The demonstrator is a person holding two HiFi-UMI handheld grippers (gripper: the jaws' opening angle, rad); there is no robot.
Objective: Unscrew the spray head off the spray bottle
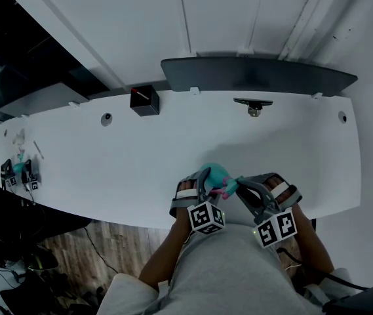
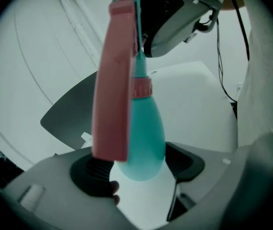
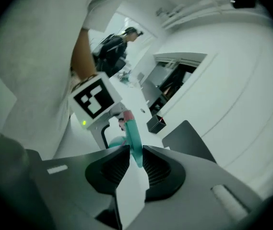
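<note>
The spray bottle [image 2: 143, 143] — light, slick plastic, probably squashy — is held over the table's [image 1: 107, 163] six-o'clock edge, its belly clamped in the left gripper [image 2: 138, 170]. At its three o'clock, the right gripper [image 3: 135, 163] pinches the spray head [image 2: 112, 80] narrowly — a hold nearer the ribbed collar [image 2: 142, 87] would likely turn it better.

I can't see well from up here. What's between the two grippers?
The teal spray bottle, seen in the head view. The left gripper clamps its body and the right gripper pinches its spray head, as each gripper view shows.
</note>
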